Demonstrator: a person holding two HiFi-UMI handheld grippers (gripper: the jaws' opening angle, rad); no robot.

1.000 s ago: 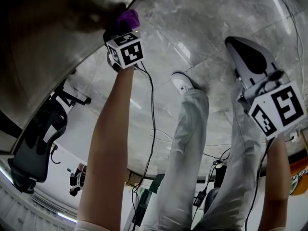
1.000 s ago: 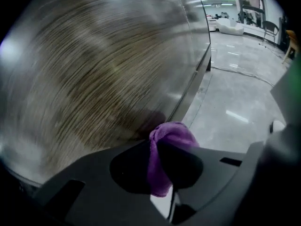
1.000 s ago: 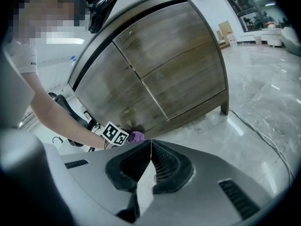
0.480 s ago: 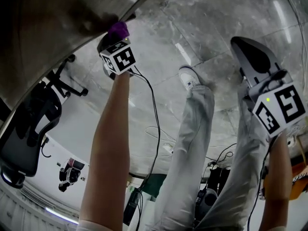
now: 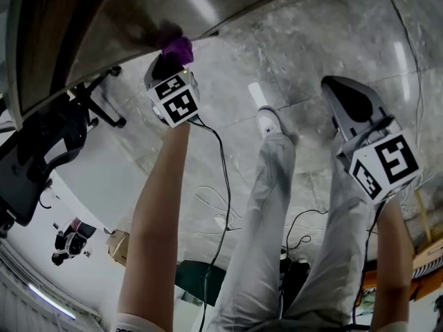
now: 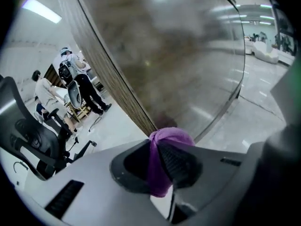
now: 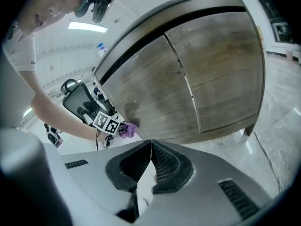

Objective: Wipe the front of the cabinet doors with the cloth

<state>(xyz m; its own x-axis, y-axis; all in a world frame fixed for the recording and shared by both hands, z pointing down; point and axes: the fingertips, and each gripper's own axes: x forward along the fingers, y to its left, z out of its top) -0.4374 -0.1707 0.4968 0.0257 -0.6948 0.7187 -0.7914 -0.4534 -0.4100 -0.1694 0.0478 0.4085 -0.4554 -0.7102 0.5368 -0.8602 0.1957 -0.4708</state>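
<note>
A purple cloth [image 5: 177,47] is pinched in my left gripper [image 5: 168,64], which is shut on it and presses it against the lower part of the wooden cabinet door [image 5: 104,26]. In the left gripper view the cloth [image 6: 165,149] bulges between the jaws against the door [image 6: 178,55]. In the right gripper view the cloth [image 7: 130,129] sits low on the left door [image 7: 141,88], with the right door [image 7: 225,74] beside it. My right gripper [image 5: 349,106] is shut and empty, held away from the cabinet over the floor; its closed tips [image 7: 151,147] show nothing between them.
A black office chair [image 5: 31,164] stands left of the cabinet. Cables [image 5: 221,206] trail over the marble floor [image 5: 311,40]. The person's legs and a white shoe [image 5: 268,122] are between the arms. People [image 6: 70,84] stand in the background.
The left gripper with the cloth has shifted slightly along the door's lower edge. The head view has swung, showing more of the cabinet. The right gripper stays shut.
</note>
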